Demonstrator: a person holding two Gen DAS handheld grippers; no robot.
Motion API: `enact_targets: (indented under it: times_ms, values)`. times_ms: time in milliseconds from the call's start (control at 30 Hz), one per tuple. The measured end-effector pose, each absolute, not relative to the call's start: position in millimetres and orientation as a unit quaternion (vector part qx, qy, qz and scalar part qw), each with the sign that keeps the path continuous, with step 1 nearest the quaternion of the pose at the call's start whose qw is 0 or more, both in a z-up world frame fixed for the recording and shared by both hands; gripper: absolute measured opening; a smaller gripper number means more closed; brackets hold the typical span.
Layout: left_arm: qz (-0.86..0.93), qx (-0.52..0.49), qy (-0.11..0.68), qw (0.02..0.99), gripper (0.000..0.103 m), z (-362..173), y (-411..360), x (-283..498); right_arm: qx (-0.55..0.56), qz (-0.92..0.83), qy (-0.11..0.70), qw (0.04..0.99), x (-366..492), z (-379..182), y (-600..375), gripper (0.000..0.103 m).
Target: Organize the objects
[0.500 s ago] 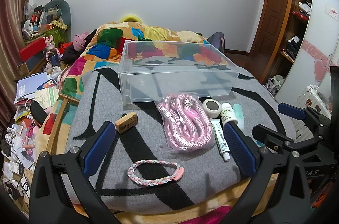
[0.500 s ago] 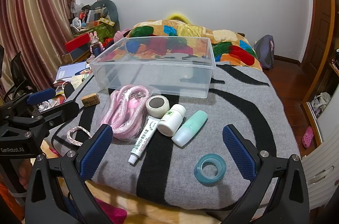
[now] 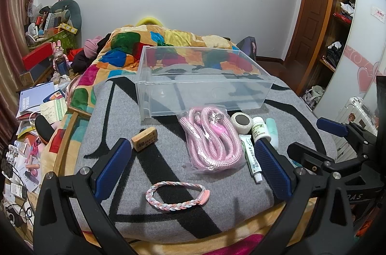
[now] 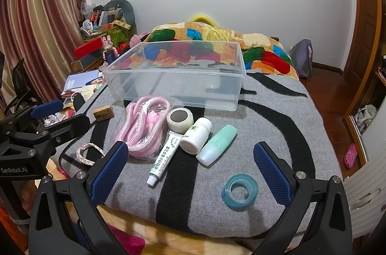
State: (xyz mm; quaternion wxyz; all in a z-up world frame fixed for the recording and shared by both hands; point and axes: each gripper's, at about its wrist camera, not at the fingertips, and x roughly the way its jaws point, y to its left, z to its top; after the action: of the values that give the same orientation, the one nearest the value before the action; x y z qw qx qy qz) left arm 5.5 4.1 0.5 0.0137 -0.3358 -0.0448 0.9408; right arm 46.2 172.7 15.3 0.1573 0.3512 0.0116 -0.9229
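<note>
Two claws hang over the near edge of a bed with a gray and black blanket (image 4: 277,110). The left claw (image 3: 193,165) is wide open and holds nothing. The right claw (image 4: 190,170) is wide open too, and it holds nothing. A clear plastic box (image 4: 176,83) sits on the blanket, farther back than all the small things. Just in front of the box lies a pink rope in a clear bag (image 3: 212,141). A white tape roll (image 4: 179,120) touches the bag's right side. Next to it lies a white pill bottle (image 4: 195,138) on its side, and a mint green bottle (image 4: 217,144) lies right beside that. A white tube of cream (image 4: 164,157) lies in front of the tape roll, with its cap pointing at the near edge. A blue tape ring (image 4: 240,191) lies flat near the edge, close to the right claw. A small tan eraser (image 3: 144,139) sits to the left of the rope. A pink and white braided band (image 3: 177,197) lies near the edge, between the fingers of the left claw.
</note>
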Motion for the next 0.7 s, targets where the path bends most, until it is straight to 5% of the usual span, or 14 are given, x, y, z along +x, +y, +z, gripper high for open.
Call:
enact_targets:
  times_ms: [700]
  values:
    - [0.941, -0.336, -0.045, 0.014, 0.103, 0.3, 3.9, 5.8, 0.352, -0.923, 0.011, 0.157, 46.9, 13.9, 172.0, 0.103]
